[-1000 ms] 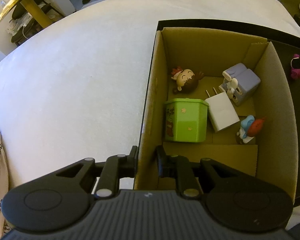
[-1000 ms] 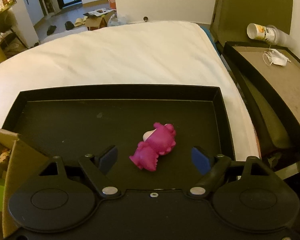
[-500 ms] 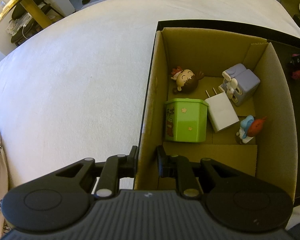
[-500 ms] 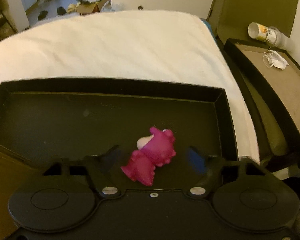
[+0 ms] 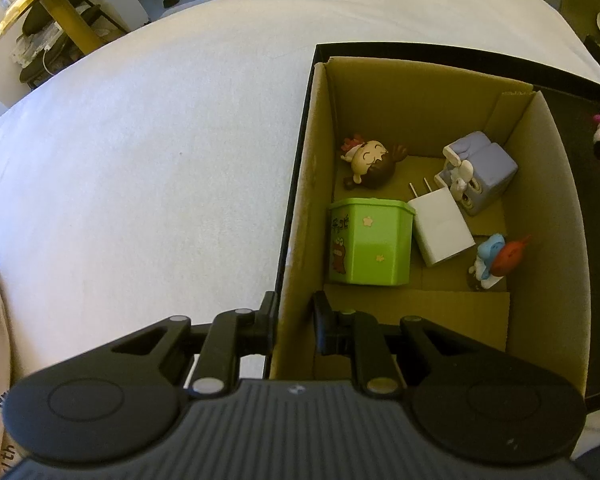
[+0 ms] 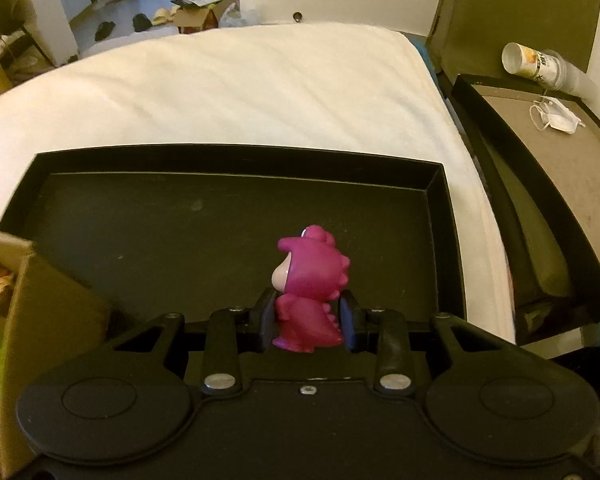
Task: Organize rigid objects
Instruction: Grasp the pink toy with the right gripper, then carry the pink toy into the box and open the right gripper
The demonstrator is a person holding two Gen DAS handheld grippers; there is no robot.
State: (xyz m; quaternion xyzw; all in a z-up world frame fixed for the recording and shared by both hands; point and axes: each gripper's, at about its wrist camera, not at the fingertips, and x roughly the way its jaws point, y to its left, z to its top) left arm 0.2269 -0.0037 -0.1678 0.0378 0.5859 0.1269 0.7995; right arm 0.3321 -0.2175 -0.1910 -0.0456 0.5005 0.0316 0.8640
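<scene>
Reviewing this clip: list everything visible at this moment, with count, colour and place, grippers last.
cardboard box: 1, brown, standing in the black tray
black tray: 1, on the white bed
white bed: 1, under the tray
green container: 1, in the box
white charger: 1, in the box, beside the green container
doll figure: 1, brown-haired, in the box
purple block toy: 1, in the box
blue and red figure: 1, in the box
pink dinosaur toy: 1, between the right gripper's pads
paper cup: 1, lying on the side stand
face mask: 1, white, side stand
left gripper: shut on the cardboard box wall
right gripper: has just been closing, shut on the pink dinosaur toy
</scene>
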